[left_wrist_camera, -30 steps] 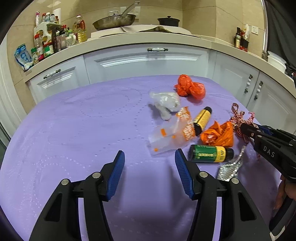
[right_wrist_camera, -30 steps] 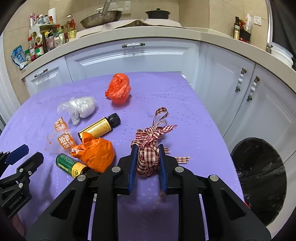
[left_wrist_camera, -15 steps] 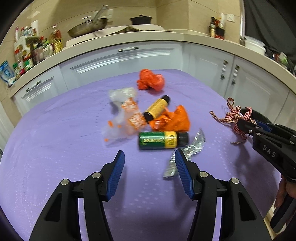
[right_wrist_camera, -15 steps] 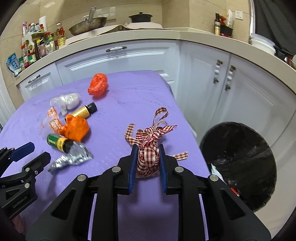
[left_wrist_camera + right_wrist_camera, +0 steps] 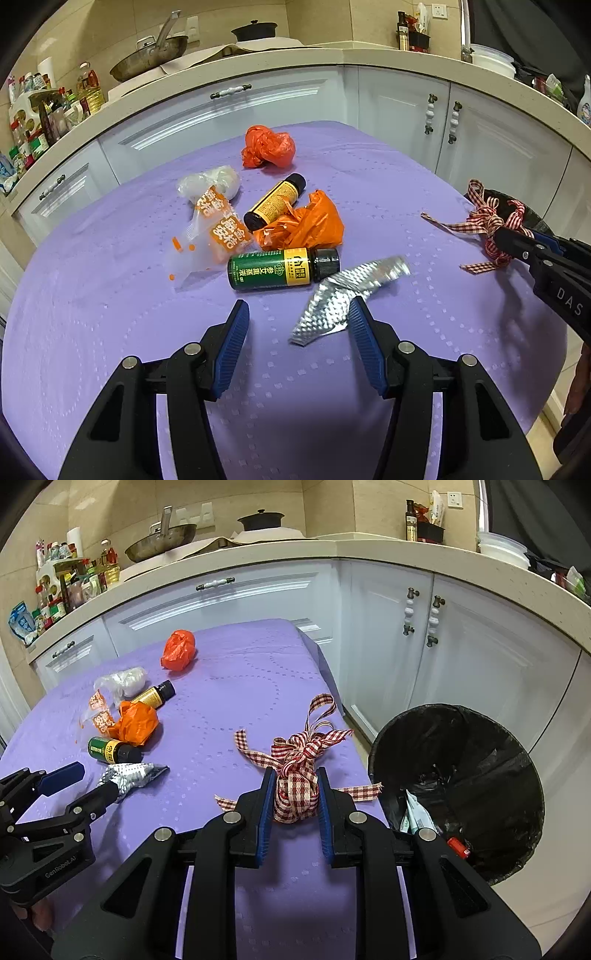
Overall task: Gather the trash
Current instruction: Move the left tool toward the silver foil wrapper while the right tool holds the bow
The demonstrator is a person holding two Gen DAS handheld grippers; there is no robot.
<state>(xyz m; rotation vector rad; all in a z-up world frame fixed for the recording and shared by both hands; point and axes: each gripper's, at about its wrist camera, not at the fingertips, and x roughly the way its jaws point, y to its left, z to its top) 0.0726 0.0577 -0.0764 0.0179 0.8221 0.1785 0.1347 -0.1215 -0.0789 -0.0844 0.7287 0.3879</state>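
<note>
Our right gripper (image 5: 295,794) pinches the checked ribbon bundle (image 5: 295,794) between its fingers, above the purple counter (image 5: 229,686) edge beside the black bin (image 5: 458,794). Our left gripper (image 5: 298,325) fingers stand spread over the foil wrapper (image 5: 343,291).

Bare purple tablecloth (image 5: 92,332) fills the left and lower frame of the left wrist view, open for passage. A litter cluster blocks the centre: green bottle (image 5: 282,268), foil scrap (image 5: 343,295), orange bag (image 5: 306,225). In the right wrist view, the bin (image 5: 458,794) gapes unobstructed at lower right, just beside the table's edge.
</note>
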